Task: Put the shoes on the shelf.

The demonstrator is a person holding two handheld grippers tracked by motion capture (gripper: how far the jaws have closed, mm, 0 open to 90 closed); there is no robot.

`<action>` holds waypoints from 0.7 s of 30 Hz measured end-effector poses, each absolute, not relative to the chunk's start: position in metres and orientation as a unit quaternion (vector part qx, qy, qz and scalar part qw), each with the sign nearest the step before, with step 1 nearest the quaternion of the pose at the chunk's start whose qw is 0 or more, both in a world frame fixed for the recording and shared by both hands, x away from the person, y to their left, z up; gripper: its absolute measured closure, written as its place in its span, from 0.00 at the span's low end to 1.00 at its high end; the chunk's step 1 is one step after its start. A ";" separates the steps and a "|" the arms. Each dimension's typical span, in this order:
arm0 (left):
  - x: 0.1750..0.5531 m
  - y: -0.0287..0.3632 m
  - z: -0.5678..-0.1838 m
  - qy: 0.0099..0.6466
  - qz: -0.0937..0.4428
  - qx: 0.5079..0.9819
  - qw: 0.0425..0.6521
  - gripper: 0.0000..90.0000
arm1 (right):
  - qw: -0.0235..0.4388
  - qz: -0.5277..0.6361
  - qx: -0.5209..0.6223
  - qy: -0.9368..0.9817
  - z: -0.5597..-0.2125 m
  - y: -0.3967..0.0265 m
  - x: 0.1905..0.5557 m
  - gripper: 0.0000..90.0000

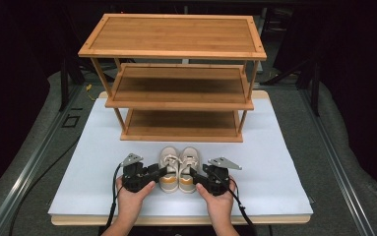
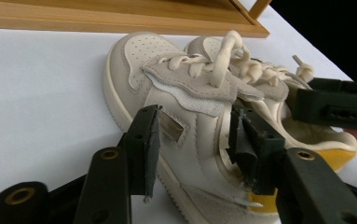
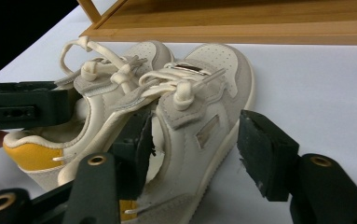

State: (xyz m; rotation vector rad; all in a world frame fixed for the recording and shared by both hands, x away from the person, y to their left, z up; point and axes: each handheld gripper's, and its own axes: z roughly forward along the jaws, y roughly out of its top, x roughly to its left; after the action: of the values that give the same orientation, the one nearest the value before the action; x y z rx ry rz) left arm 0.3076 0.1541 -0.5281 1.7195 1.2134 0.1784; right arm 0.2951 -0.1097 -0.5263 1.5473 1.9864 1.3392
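Nearest the person, the left gripper (image 1: 160, 171) and right gripper (image 1: 200, 175) flank a pair of cream shoes (image 1: 178, 167) on the white table (image 1: 274, 162), jaws spread astride each shoe's side wall, pads not pressing. Beyond stands a three-tier wooden rack (image 1: 176, 73).

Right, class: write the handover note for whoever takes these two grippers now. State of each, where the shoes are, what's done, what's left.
Left gripper: jaws astride the left shoe, pads off it.
Right gripper: jaws astride the right shoe, pads off it.
Both shoes stand side by side on the white table, toes toward the wooden rack.
Done: shoes paired before the rack.
Left: probably shelving them; all three shelves are bare.
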 end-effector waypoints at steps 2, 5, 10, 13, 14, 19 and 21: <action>0.308 0.153 -0.530 0.501 0.074 0.707 0.494 0.56 | 0.152 0.464 0.537 0.687 -0.527 -0.109 0.295 0.49; 0.307 0.153 -0.533 0.506 0.073 0.701 0.497 0.56 | 0.150 0.473 0.540 0.679 -0.527 -0.107 0.294 0.47; 0.306 0.153 -0.536 0.506 0.079 0.693 0.507 0.56 | 0.139 0.481 0.544 0.674 -0.529 -0.104 0.294 0.41; 0.305 0.152 -0.536 0.506 0.082 0.693 0.507 0.57 | 0.155 0.472 0.546 0.675 -0.529 -0.104 0.293 0.40; 0.306 0.152 -0.536 0.507 0.083 0.693 0.506 0.57 | 0.154 0.476 0.545 0.673 -0.529 -0.104 0.293 0.39; 0.306 0.150 -0.537 0.515 0.090 0.690 0.500 0.55 | 0.149 0.479 0.558 0.662 -0.531 -0.102 0.294 0.34; 0.307 0.150 -0.538 0.521 0.089 0.687 0.499 0.52 | 0.143 0.483 0.557 0.660 -0.532 -0.103 0.294 0.34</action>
State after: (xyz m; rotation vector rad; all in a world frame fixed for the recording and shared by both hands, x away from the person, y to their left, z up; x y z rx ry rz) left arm 0.3068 0.1503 -0.5377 1.6619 1.2594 0.2155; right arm 0.2938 -0.1027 -0.5316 1.6070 1.9039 1.3919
